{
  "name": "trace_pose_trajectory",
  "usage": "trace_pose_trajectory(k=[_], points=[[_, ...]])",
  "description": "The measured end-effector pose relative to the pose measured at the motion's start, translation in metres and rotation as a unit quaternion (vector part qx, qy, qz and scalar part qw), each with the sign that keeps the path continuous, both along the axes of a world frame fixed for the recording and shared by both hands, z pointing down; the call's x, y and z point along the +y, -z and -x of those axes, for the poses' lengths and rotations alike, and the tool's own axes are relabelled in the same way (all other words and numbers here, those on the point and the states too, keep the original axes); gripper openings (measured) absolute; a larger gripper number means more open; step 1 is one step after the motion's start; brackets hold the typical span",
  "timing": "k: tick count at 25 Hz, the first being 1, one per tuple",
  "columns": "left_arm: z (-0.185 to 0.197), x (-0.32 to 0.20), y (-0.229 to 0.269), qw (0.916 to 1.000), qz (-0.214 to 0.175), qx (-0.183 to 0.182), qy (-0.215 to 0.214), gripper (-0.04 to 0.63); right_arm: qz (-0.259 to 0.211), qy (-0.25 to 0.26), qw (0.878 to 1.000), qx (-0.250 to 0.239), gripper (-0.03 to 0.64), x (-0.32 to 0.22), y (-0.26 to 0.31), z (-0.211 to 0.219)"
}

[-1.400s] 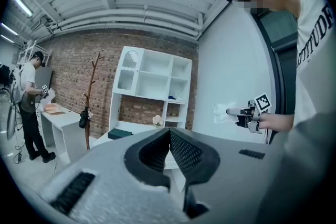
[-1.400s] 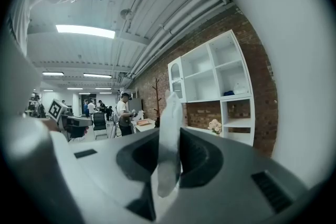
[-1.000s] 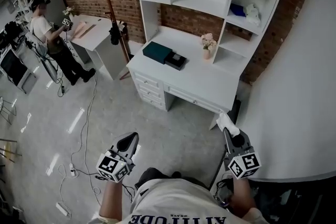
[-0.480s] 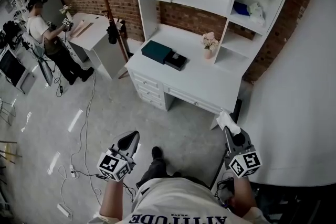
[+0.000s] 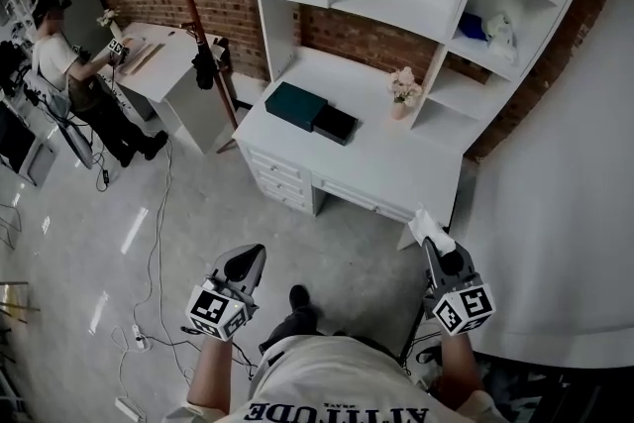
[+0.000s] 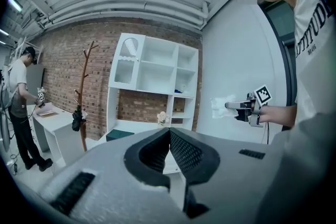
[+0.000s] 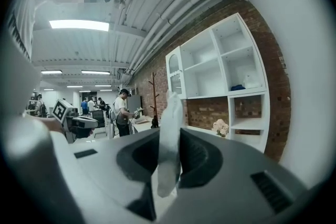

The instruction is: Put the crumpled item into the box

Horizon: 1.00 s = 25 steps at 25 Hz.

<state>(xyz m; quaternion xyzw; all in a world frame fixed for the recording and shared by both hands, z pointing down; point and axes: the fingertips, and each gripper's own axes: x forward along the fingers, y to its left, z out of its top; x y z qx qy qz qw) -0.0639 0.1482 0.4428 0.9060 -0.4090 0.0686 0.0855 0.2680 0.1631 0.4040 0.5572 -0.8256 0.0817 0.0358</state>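
**We face the white desk, crumpled item pinched in the right gripper**

At 12 o'clock in the head view stands the white desk (image 5: 396, 163) under its shelves. On its top, toward 11 o'clock, the dark green box (image 5: 295, 104) touches a smaller black box (image 5: 335, 124). At 7 o'clock our left gripper (image 5: 248, 259) has its 2 jaws closed together, empty. At 4 o'clock our right gripper (image 5: 429, 245) clamps the white crumpled item (image 5: 431, 229), well apart from both boxes.

Open floor (image 5: 337, 258) lies between us and the desk (image 5: 396, 163) at 12 o'clock; a white wall (image 5: 565, 213) crowds our 3 o'clock, coat rack (image 5: 195, 0) at 11.
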Motion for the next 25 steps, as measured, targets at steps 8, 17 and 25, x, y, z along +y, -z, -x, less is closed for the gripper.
trace_pose_trajectory(k=[8,17,25], points=[[0.036,-0.075,-0.005,0.9996,0.006,-0.005,-0.026,0.026,0.004,-0.014,1.0,-0.001,0.072,-0.06,0.006,0.04],[0.062,-0.14,-0.013,0.9979,0.0,-0.011,-0.063,0.026,0.007,-0.026,1.0,0.007,0.072,-0.107,0.006,0.084],[0.073,-0.163,-0.015,0.9979,0.004,-0.002,-0.064,0.026,0.017,-0.031,0.999,-0.001,0.072,-0.126,0.004,0.094]])
